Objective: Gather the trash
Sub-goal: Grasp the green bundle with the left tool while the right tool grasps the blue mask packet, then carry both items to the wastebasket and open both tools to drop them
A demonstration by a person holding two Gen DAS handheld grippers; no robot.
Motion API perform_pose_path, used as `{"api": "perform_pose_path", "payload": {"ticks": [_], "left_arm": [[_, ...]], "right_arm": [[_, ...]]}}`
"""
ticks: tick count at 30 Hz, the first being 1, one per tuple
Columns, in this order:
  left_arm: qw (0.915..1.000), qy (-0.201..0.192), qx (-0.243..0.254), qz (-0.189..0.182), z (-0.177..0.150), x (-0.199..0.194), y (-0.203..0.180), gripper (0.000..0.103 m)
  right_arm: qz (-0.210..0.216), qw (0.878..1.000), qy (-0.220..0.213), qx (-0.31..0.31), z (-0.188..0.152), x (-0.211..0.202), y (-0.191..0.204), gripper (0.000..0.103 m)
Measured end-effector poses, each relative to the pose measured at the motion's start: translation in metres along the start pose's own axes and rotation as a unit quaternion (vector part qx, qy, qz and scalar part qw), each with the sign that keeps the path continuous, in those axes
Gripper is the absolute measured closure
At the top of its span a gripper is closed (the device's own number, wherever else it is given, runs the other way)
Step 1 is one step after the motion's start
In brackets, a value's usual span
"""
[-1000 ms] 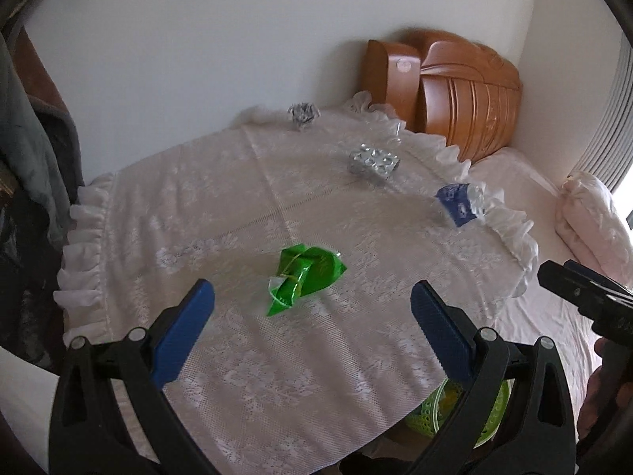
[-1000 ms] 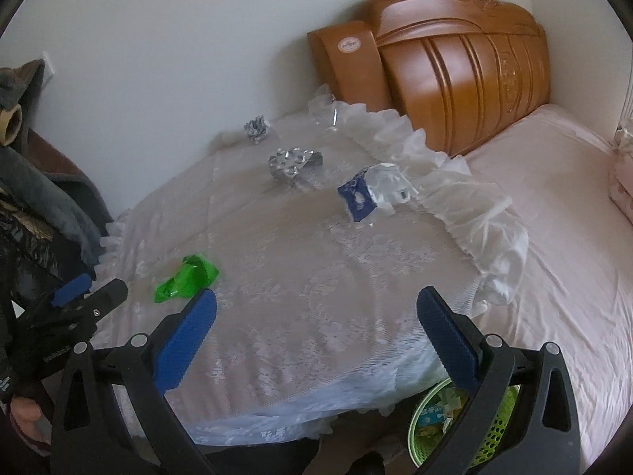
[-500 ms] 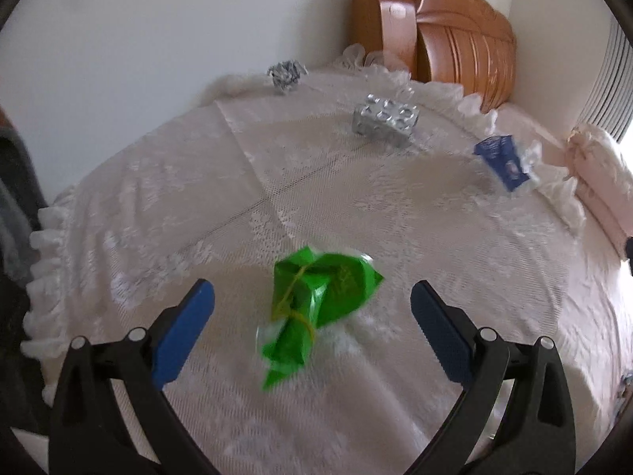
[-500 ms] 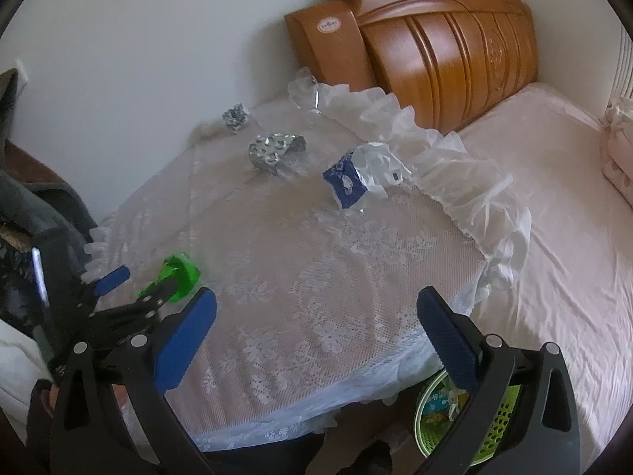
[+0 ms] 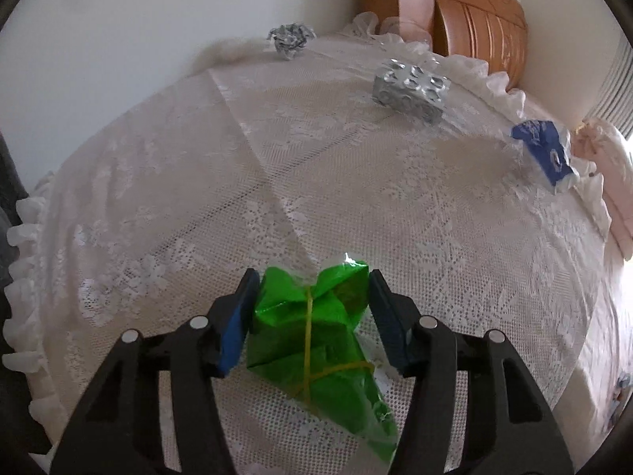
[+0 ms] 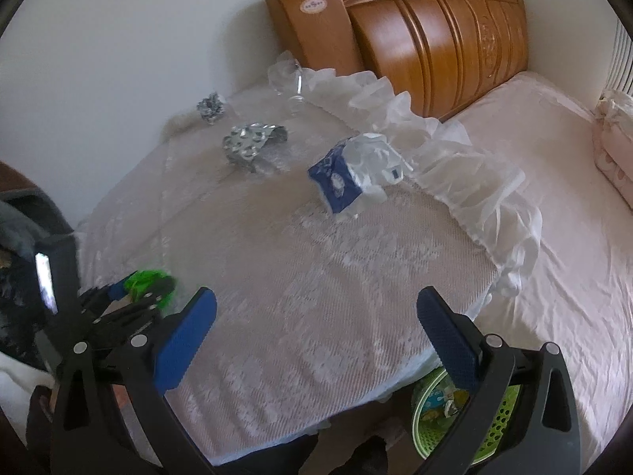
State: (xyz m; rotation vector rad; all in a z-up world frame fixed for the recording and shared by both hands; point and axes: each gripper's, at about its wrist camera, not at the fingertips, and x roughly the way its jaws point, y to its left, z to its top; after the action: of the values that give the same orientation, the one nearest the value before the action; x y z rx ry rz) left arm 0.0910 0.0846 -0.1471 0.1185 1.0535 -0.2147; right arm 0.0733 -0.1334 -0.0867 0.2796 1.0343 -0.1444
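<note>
Crinkled green foil wrapper (image 5: 316, 324) pinched in left gripper (image 5: 312, 312) jaws; right gripper (image 6: 316, 332) jaws spread

Plain off-white walls (image 6: 118, 59) close in behind a round table draped in a white lace cloth with a ruffled edge (image 6: 316, 277). Over on the right side, a carved, glossy orange-brown wooden headboard (image 6: 435, 31) stands against the wall, and a matching rounded wooden panel with a small round label (image 6: 312, 27) leans just beside it. Pale pink bed sheet (image 6: 554, 198) spreads out beside the table, a frilly pink pillow (image 6: 613, 138) at the far edge. Soft daylight glows from the right, by ribbed vertical slats (image 5: 615, 91).
</note>
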Motion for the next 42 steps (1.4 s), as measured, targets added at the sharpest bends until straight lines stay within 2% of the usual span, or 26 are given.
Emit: {"api": "perform_pose_path", "payload": {"ticks": [5,10,14,18,19,23,26,35,42], "left_arm": [[1.0,0.001,-0.007,-0.007,0.003,-0.008,0.005,0.049],[0.9996,-0.004,-0.018,-0.021,0.003,-0.024,0.01,0.049],[0.9994,-0.007,-0.018,-0.028,0.004,-0.034,0.012,0.049],[0.9994,-0.01,-0.018,-0.029,0.005,-0.043,0.012,0.049],[0.9993,-0.011,-0.02,-0.028,0.005,-0.044,0.013,0.049],[0.9992,-0.018,-0.023,-0.026,0.009,-0.05,0.012,0.049],[0.999,-0.026,-0.021,-0.03,0.012,-0.058,0.006,0.049],[0.9981,-0.046,-0.001,-0.042,0.015,-0.081,-0.016,0.049],[0.9952,-0.059,0.025,-0.074,0.01,-0.099,-0.05,0.049]], "right_arm": [[-0.04,0.999,-0.005,-0.019,0.04,0.032,-0.008,0.002],[-0.066,0.996,0.011,-0.056,0.077,0.075,-0.006,0.002],[-0.075,0.995,0.044,-0.054,0.089,0.112,-0.006,0.002],[-0.087,0.993,0.052,-0.056,0.089,0.127,-0.003,0.003],[-0.086,0.993,0.043,-0.065,0.088,0.124,0.0,0.003],[-0.064,0.995,0.048,-0.066,0.086,0.123,0.001,0.029],[-0.054,0.995,0.048,-0.063,0.087,0.12,0.001,0.035],[-0.002,0.999,0.009,-0.036,0.06,0.06,-0.004,0.036],[0.007,1.0,-0.017,0.011,0.017,-0.006,-0.032,0.035]]}}
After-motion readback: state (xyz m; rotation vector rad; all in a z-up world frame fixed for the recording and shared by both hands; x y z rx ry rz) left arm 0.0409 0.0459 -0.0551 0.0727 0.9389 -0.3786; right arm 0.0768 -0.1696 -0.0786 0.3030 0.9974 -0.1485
